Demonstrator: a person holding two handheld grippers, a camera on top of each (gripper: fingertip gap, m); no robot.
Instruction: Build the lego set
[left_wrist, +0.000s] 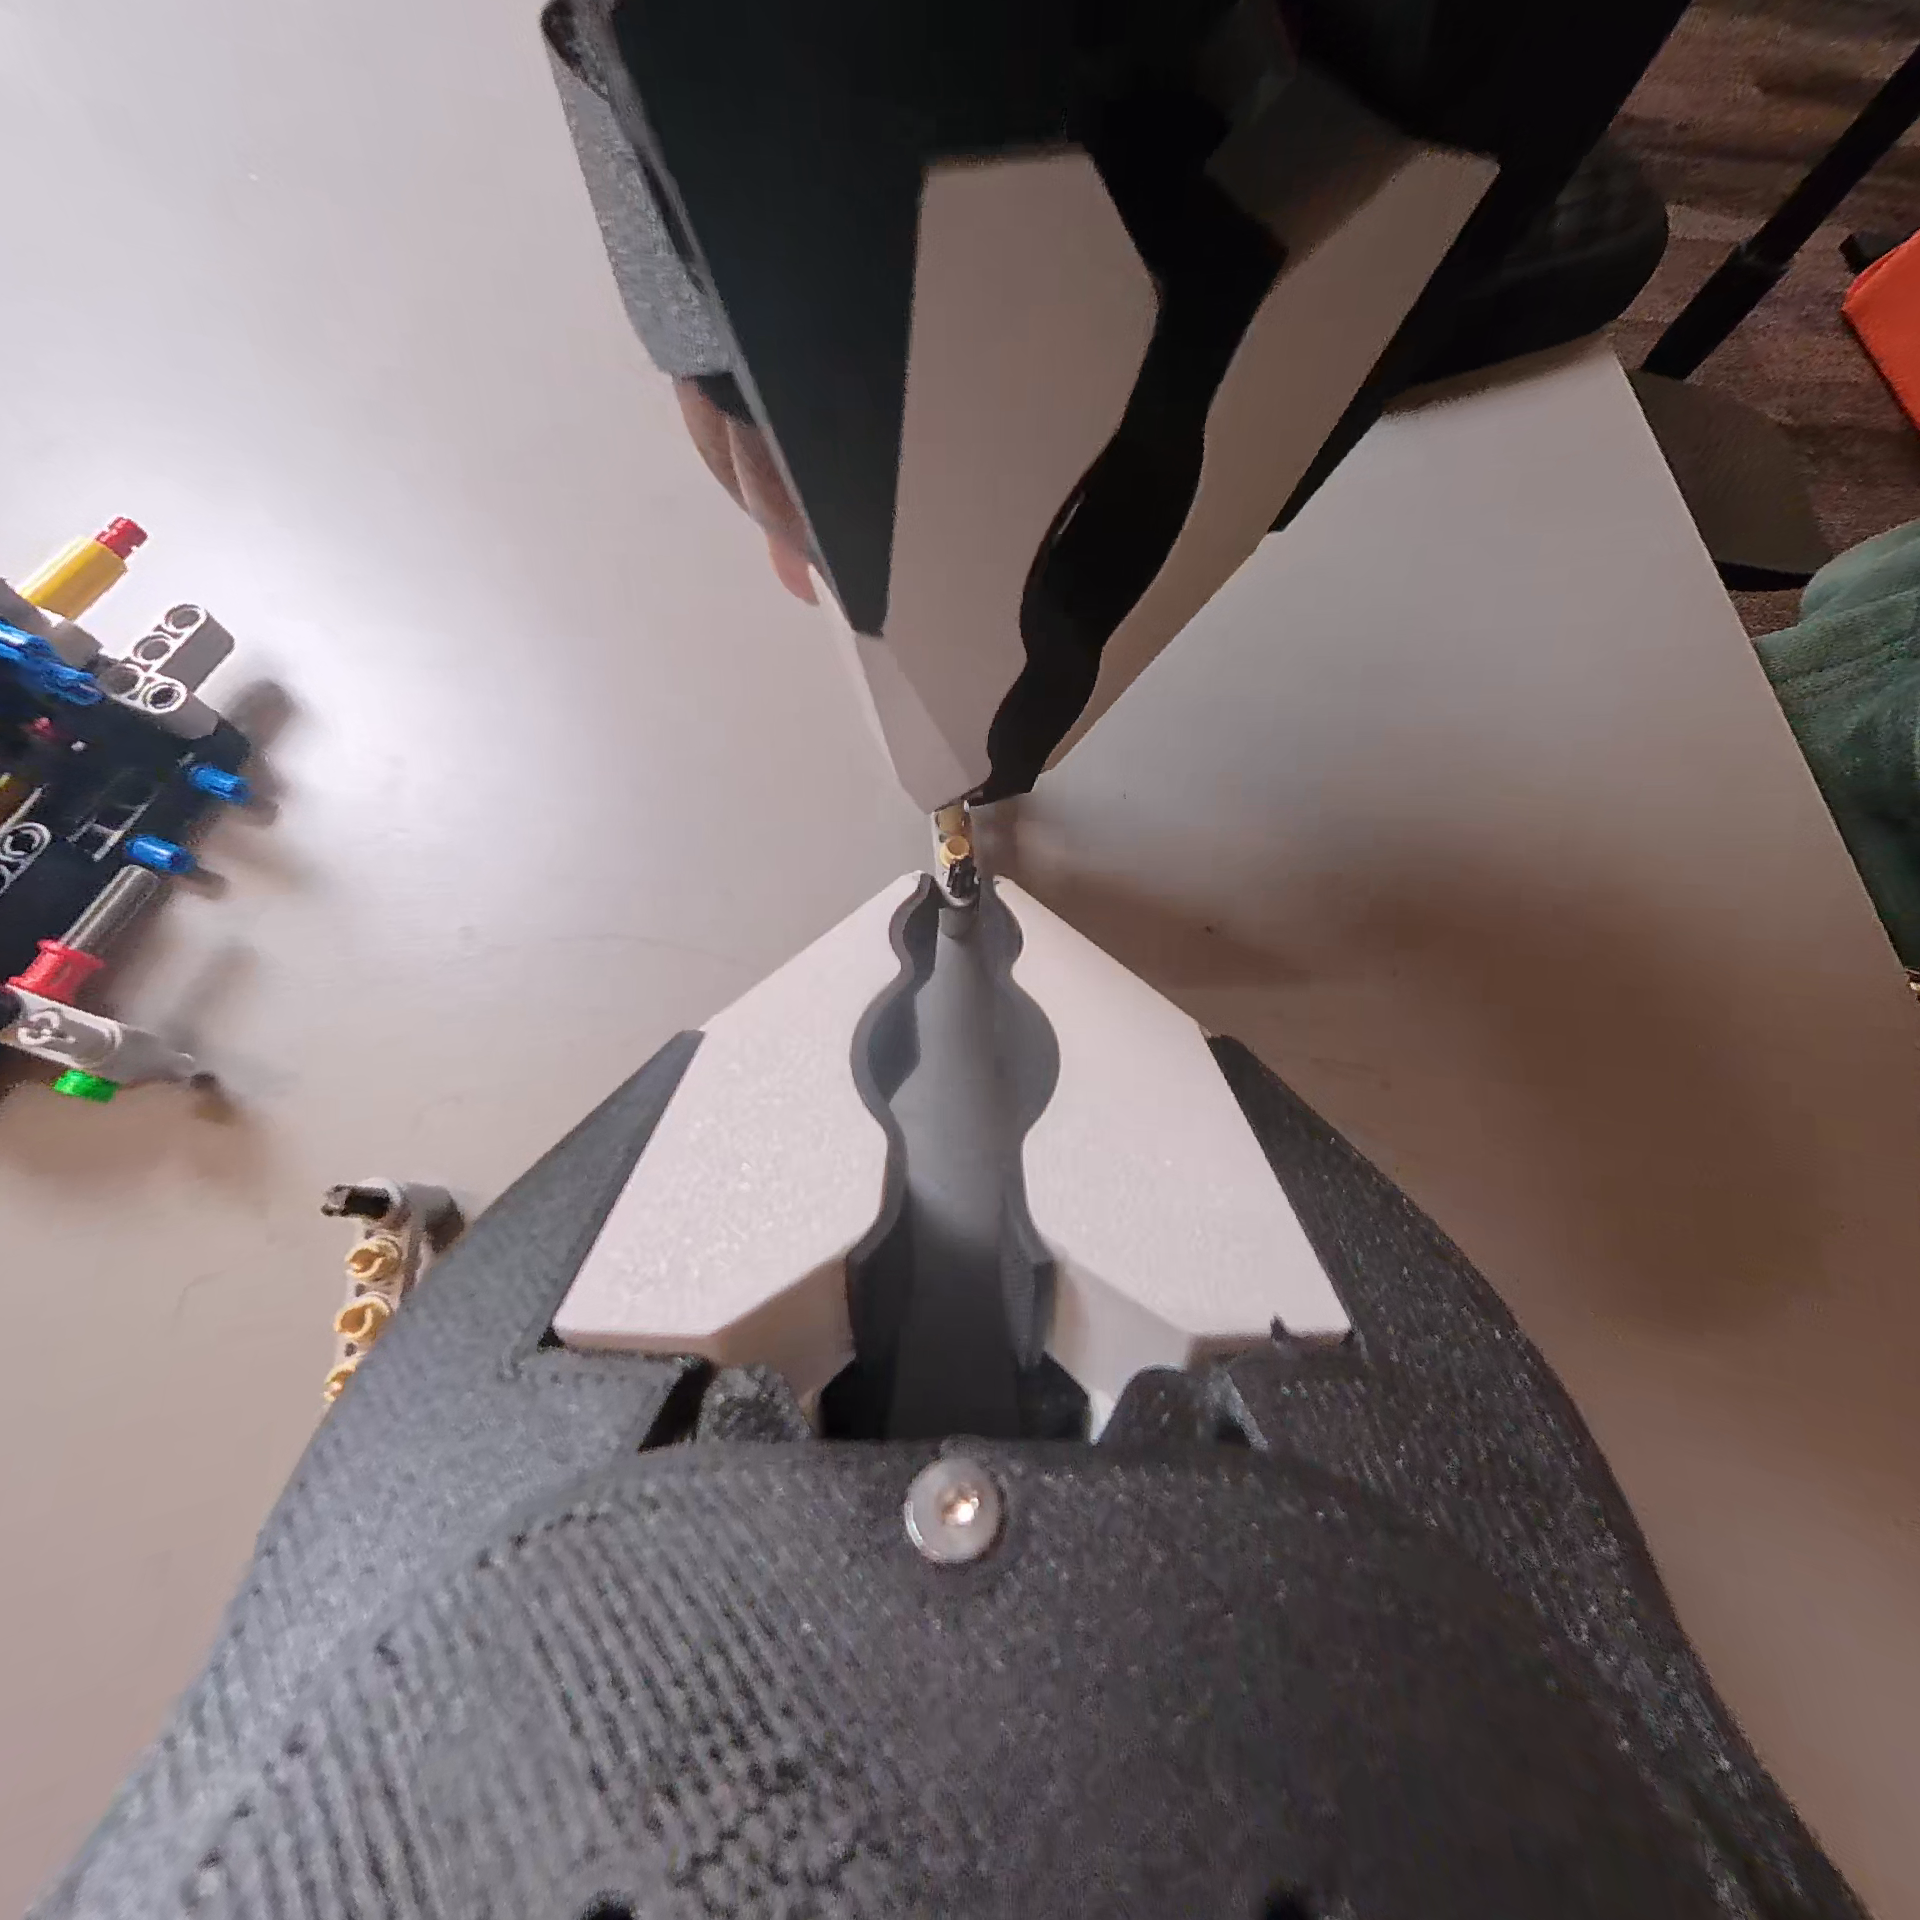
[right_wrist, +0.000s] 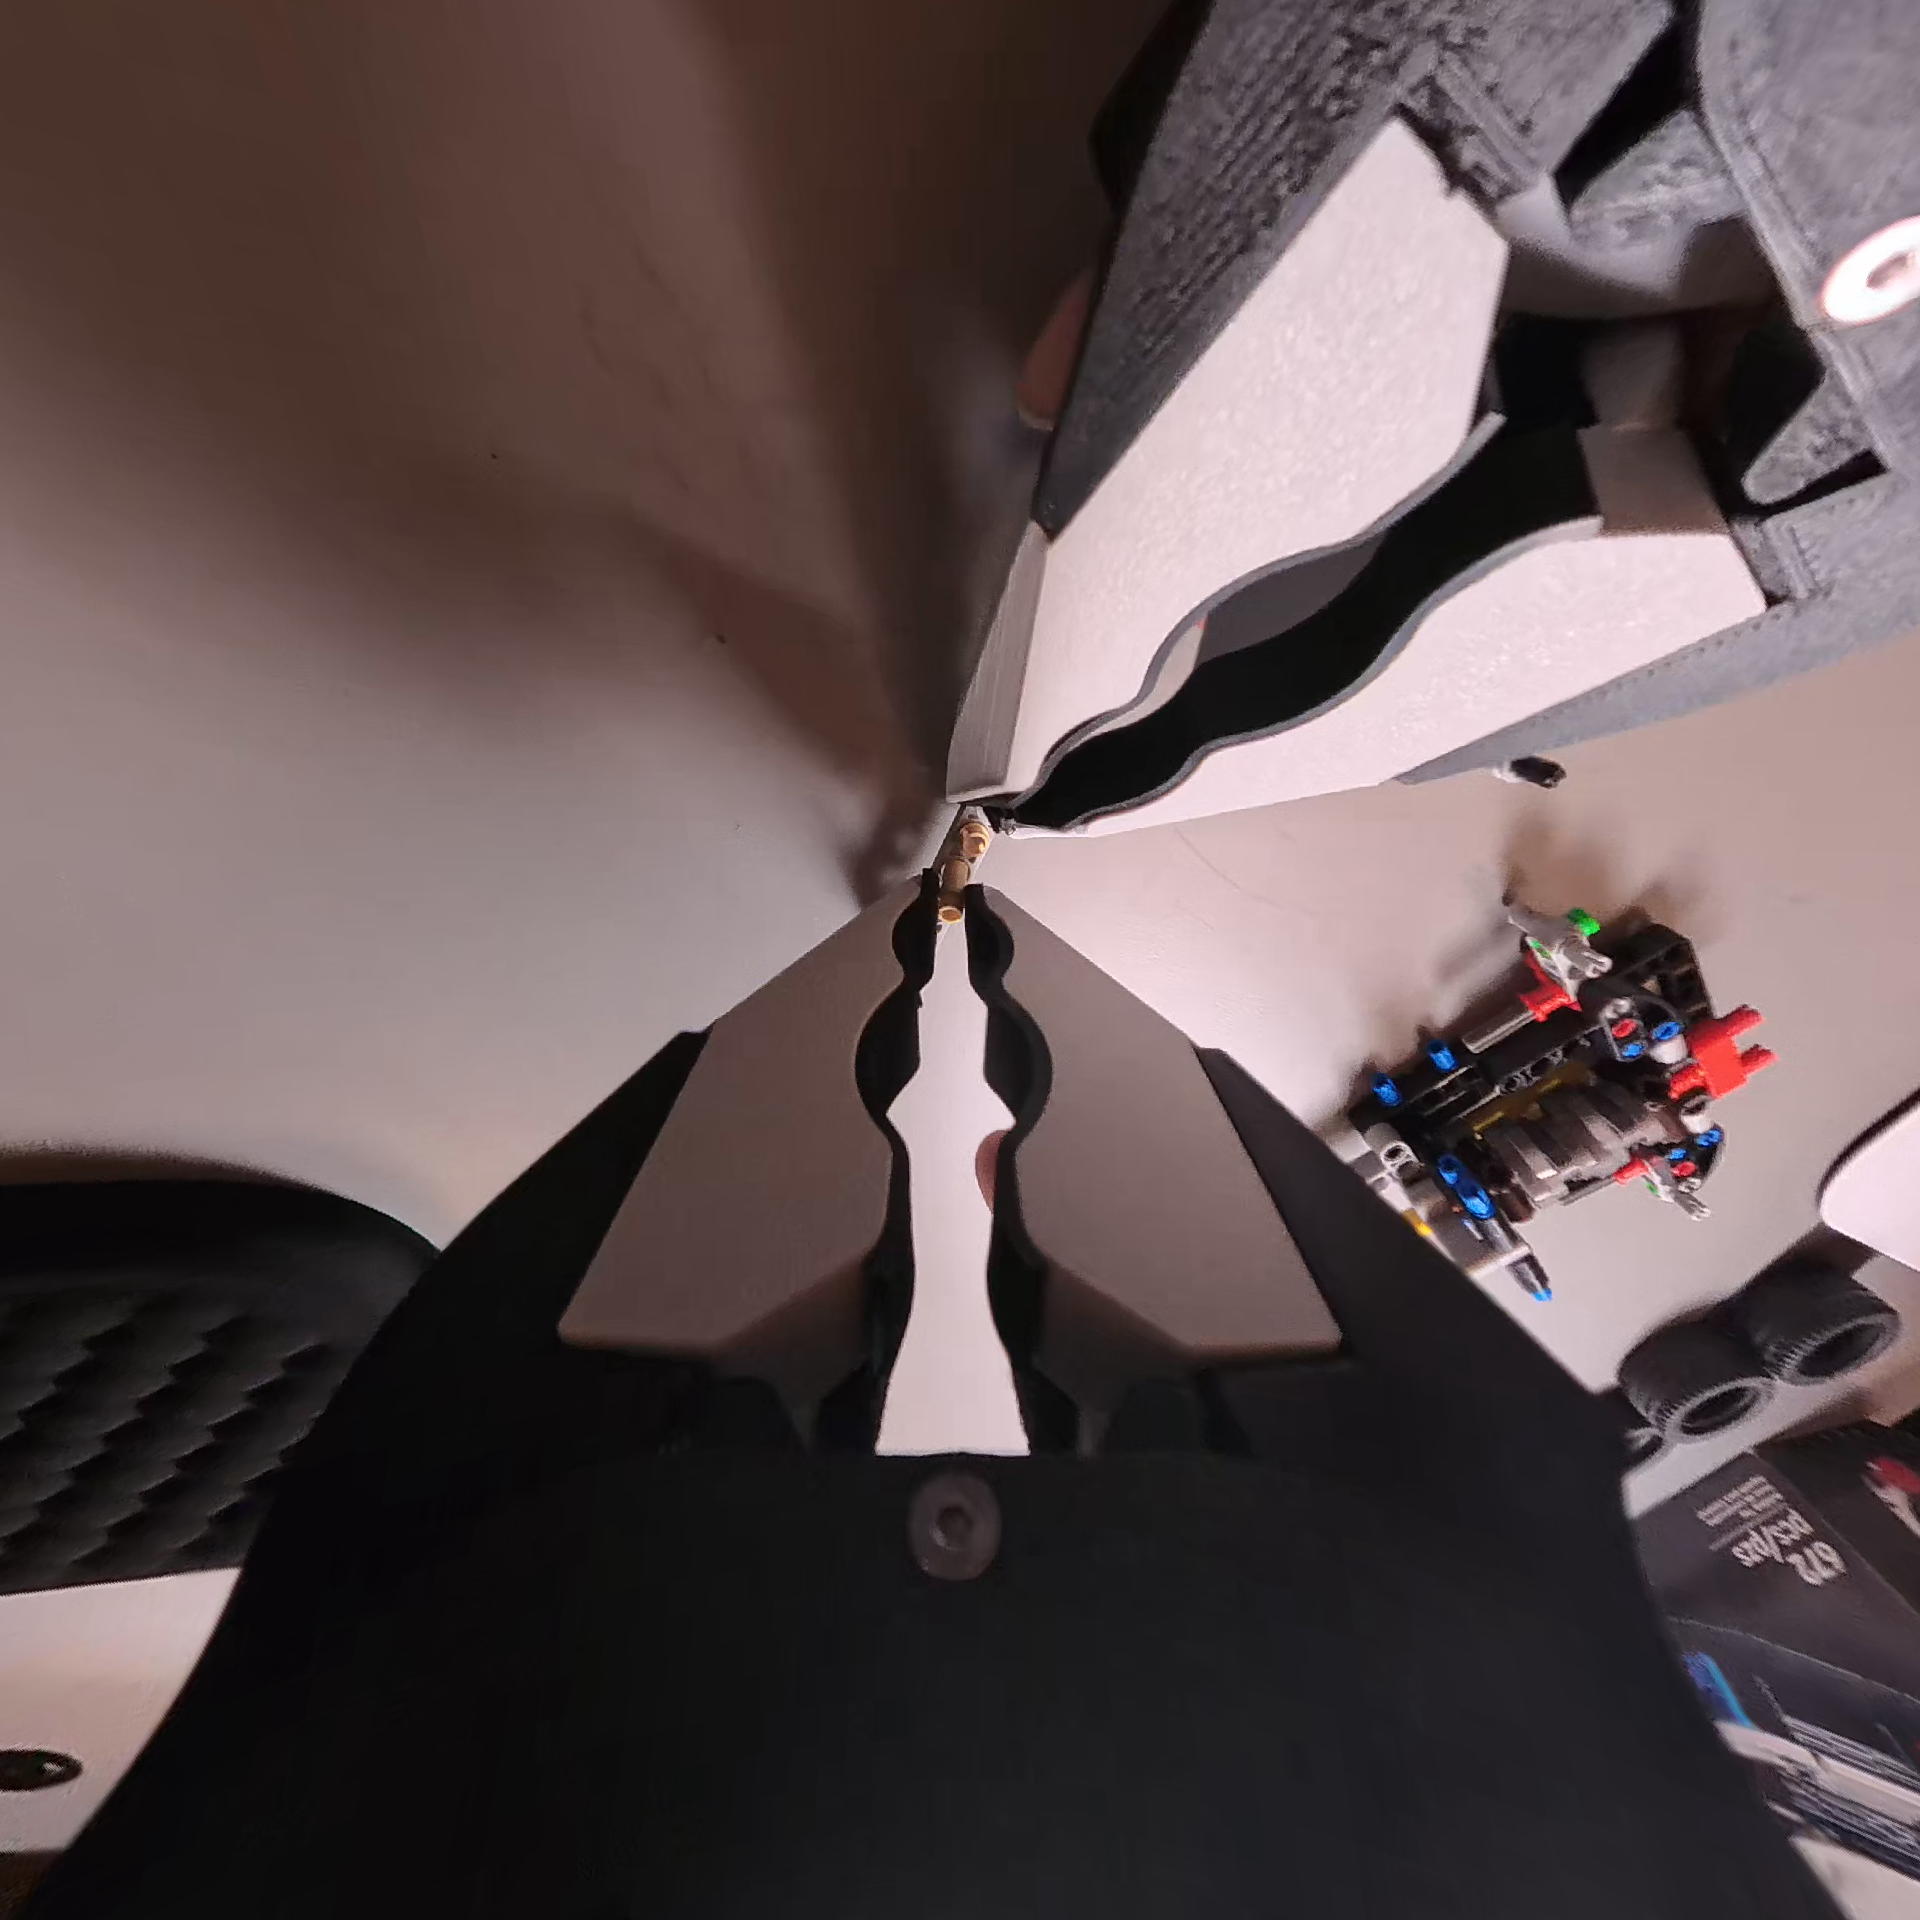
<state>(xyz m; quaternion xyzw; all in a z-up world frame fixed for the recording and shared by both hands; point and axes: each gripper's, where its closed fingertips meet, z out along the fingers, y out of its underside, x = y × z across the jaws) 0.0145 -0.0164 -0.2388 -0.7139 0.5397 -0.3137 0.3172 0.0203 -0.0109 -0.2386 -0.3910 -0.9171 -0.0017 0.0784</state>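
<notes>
The pale worktop (left_wrist: 416, 312) runs under both of my tongs, which meet tip to tip above it.

My left tongs (left_wrist: 958, 891) are pinched tight, the dark pads pressed together with a small dark pin (left_wrist: 960, 885) nipped at their very tip. My right tongs (right_wrist: 948, 906) are closed on a tan pin (right_wrist: 952, 906), with only the narrow wavy slit left between the pads further back. In the left wrist view the right tongs (left_wrist: 961, 802) come in from the far side, facing mine. In the right wrist view the left tongs (right_wrist: 987, 821) reach in from the upper right. The tan pin (left_wrist: 952, 837) and the dark pin sit end to end in the gap between the two sets of tips; I cannot tell whether they are joined.

The part-built lego model (right_wrist: 1558, 1091), black and grey with blue, red and green bits, lies on the worktop well off to the right of my right tongs, and to the far left of my left tongs (left_wrist: 94, 831). Nearer my right tongs' body, past the model, lie two black tyres (right_wrist: 1756, 1351) and a dark printed booklet (right_wrist: 1787, 1621). Just beside the left flank of my left tongs rests a grey beam (left_wrist: 379, 1268) with tan pegs in it.
</notes>
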